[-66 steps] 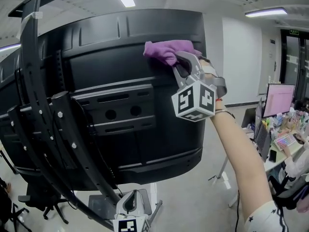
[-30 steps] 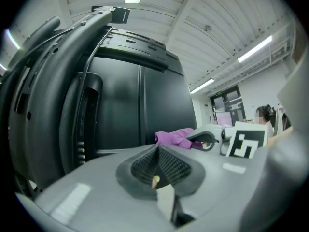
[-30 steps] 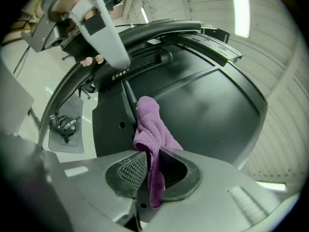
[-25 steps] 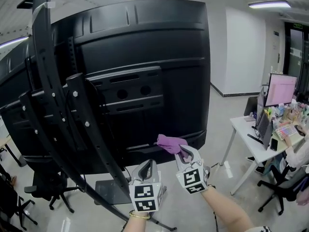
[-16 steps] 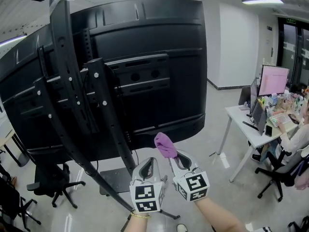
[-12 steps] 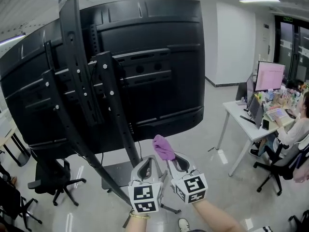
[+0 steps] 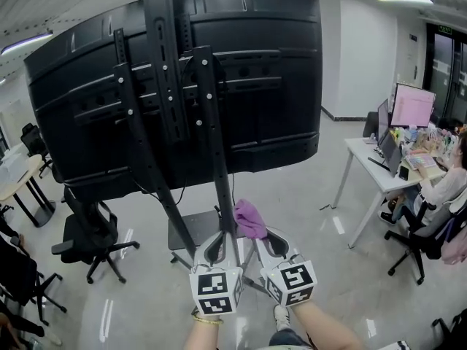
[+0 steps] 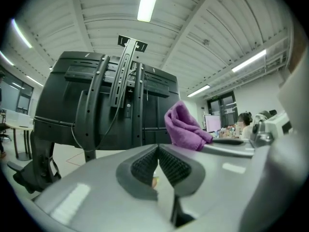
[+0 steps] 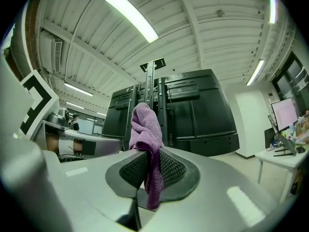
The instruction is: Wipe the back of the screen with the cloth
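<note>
Right gripper (image 9: pixel 147 166) is clamped on the cloth (image 9: pixel 146 124). Its dark ribbed pads (image 9: pixel 171 168) pinch a fold low down; a short tail hangs under the pads and the bulk stands above them in a soft rumpled lump. Cloth is purple, nappy like terry or microfibre, creased all over, no flat face showing. Left gripper (image 8: pixel 158 162) has its jaws pressed together, pads meeting in a narrow V with nothing between them. The two grippers sit just beside each other low in the head view, with their black-and-white marker cubes (image 7: pixel 215 292) side by side. Gripper bodies are smooth pale grey plastic; the pads are black with a fine cross-hatch grip. Cloth is off the screen (image 7: pixel 270 79) and well apart from it, below the lower edge and in front of the stand's flat base plate (image 7: pixel 191 232). Back of the screen is black moulded plastic, broad, stepped in panels with ridges and vent slots, corners rounded. Stand (image 7: pixel 164 57) is black metal: long upright rails studded with pale bolts, slanted legs running to the base. Floor (image 7: pixel 306 188) is glossy light grey. White desk (image 7: pixel 365 159) off to the right, dark swivel chair (image 7: pixel 84 232) to the left.
</note>
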Tool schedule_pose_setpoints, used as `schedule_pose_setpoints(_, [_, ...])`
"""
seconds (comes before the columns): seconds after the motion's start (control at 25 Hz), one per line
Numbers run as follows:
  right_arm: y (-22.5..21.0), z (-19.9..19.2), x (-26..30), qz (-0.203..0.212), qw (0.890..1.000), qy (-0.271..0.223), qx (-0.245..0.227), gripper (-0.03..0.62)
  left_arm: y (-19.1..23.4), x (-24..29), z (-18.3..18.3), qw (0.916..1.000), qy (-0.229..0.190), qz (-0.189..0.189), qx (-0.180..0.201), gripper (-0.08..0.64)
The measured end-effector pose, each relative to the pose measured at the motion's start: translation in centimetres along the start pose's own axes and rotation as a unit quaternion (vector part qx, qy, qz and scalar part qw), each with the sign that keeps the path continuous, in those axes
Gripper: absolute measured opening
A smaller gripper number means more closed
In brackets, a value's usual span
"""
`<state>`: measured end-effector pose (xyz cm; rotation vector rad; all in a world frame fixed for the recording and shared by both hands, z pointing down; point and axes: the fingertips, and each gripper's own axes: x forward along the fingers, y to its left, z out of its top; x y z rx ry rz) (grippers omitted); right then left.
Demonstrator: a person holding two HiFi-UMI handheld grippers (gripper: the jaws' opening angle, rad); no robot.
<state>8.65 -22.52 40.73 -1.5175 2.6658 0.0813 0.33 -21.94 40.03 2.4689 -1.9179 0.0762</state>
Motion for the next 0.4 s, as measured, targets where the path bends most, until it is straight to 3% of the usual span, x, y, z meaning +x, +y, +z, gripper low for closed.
schedule_pose_setpoints(0.4, [6.5,-0.9,-4.0,0.027,1.000,0.010,0.002,0.044,2.2,-7.1,-1.4,0.9996,0.001,0.023,-0.014,0.008])
